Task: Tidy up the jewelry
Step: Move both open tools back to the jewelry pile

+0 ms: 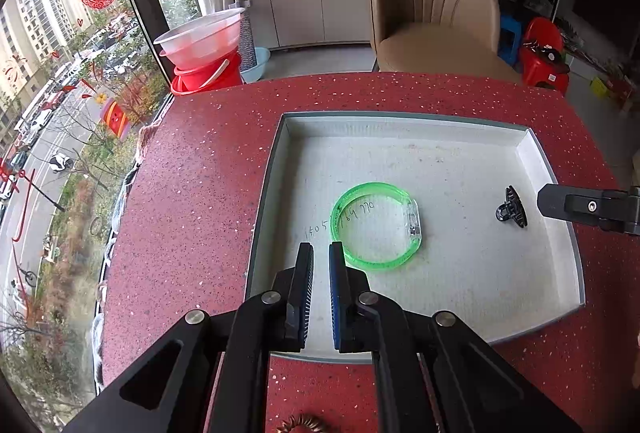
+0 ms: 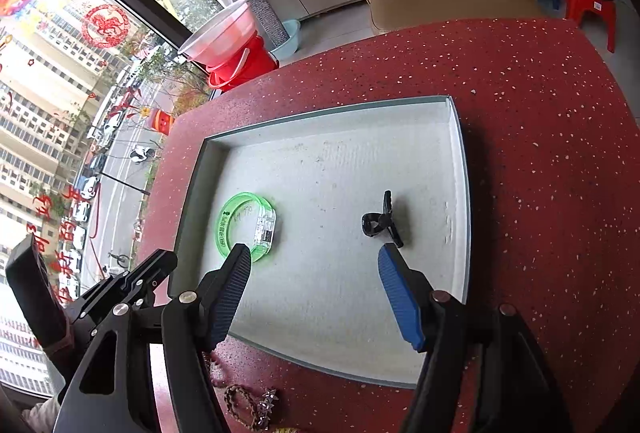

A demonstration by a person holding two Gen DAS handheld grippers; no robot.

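Right hand-held gripper (image 2: 314,253) spread wide above tray (image 2: 456,169), empty.
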